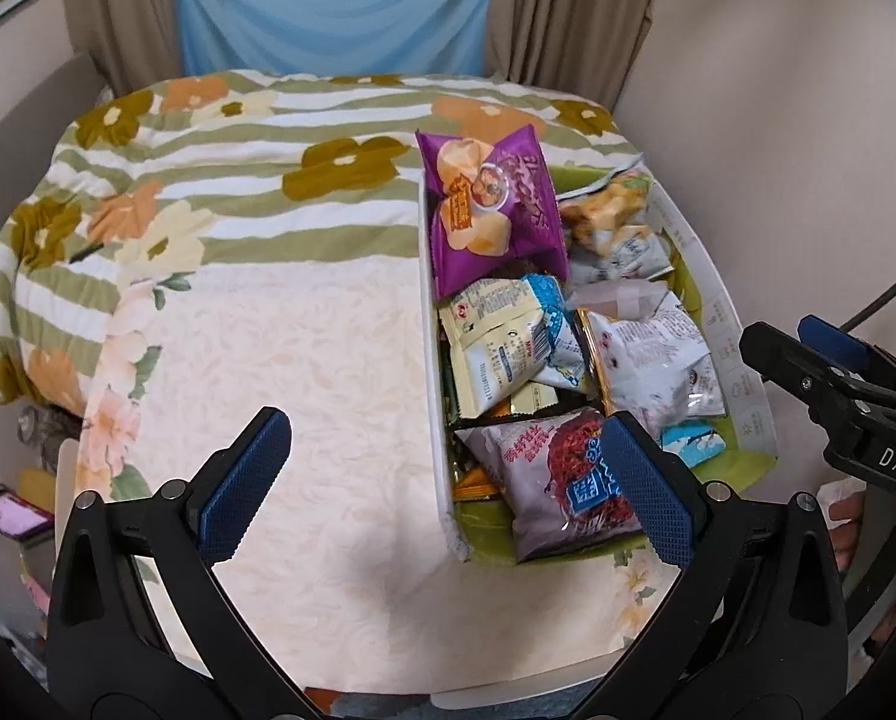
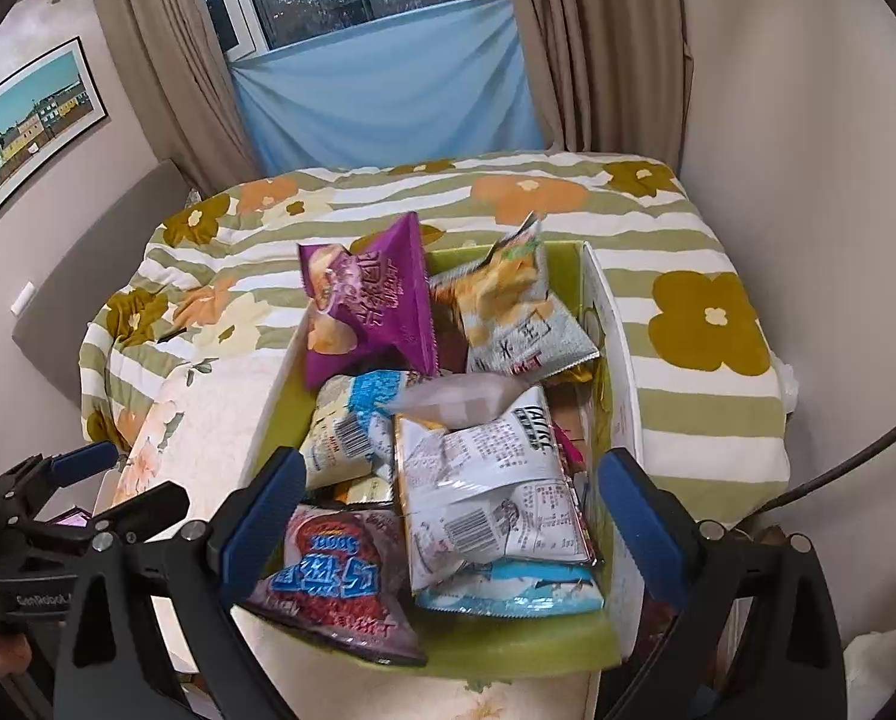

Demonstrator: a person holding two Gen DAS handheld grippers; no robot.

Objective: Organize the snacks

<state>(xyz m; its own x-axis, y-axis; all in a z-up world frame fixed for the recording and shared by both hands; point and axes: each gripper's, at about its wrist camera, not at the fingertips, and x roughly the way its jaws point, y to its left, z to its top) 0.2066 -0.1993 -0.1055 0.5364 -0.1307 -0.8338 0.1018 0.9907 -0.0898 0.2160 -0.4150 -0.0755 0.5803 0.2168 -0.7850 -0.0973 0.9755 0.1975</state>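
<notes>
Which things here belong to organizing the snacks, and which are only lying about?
For the job:
- box
- purple chip bag
- white packet
- red noodle packet

Lying about:
- flowered quilt
- framed picture
- blue cloth

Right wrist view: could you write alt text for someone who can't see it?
A green-lined box crammed with snack packets sits on a floral bedspread, a purple chip bag propped at its far end. The open right gripper hovers over the nearest packets; the left gripper shows at left.
</notes>
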